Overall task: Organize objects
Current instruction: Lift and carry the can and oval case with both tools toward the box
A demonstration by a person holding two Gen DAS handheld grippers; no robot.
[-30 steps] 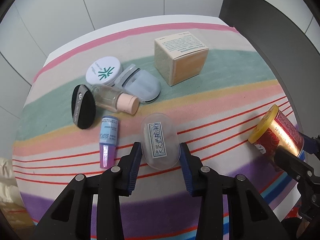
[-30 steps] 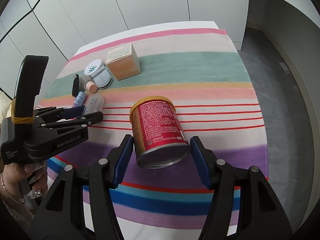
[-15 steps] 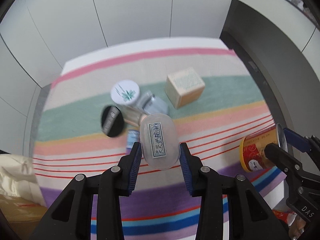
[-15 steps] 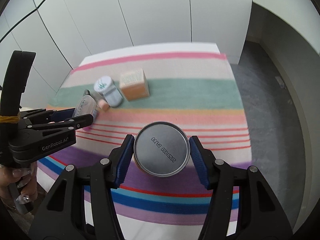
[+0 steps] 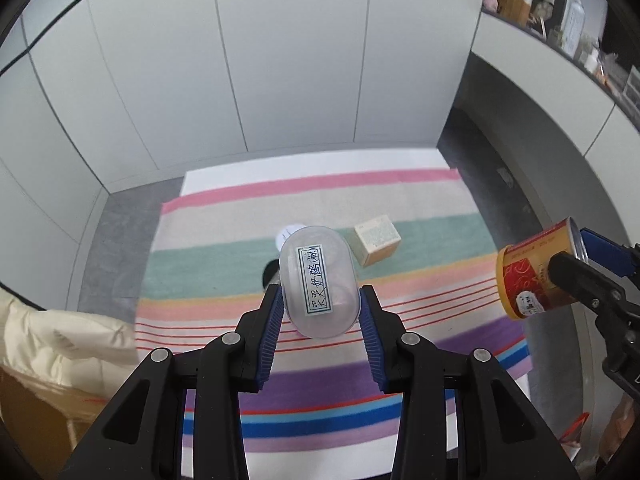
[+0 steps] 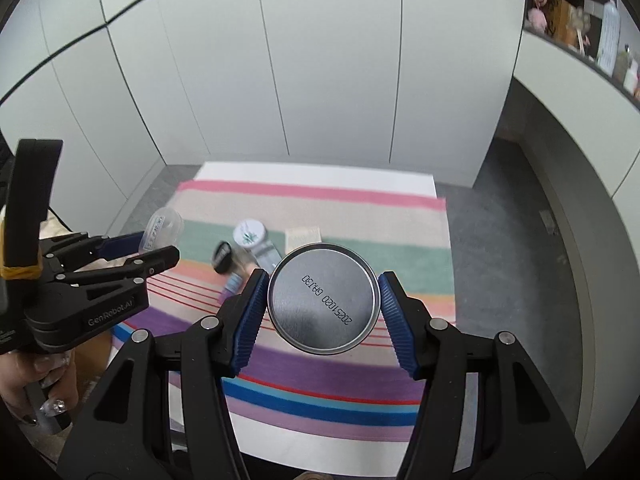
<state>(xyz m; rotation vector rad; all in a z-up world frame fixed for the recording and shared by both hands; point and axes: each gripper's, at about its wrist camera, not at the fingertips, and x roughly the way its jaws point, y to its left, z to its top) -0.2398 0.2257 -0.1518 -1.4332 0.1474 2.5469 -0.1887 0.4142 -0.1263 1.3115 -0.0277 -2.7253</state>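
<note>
Left wrist view: left gripper (image 5: 322, 314) clamps a clear case (image 5: 317, 282) across its narrow sides; light, slick plastic, likely to pivot. Right gripper (image 6: 323, 300) clamps a can (image 6: 323, 298) by its wall, stiffer and heavier. Both hang above the counter (image 5: 400, 196); jars beneath the case are partly hidden.

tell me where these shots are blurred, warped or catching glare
Left wrist view: fisheye bends the wall panels; the clear labelled case in the left gripper is sharp, and the striped cloth behind is soft. Right wrist view: same warp; the can's metal base in the right gripper has a dull sheen, its stamped code readable; the black compact is smeared.
</note>
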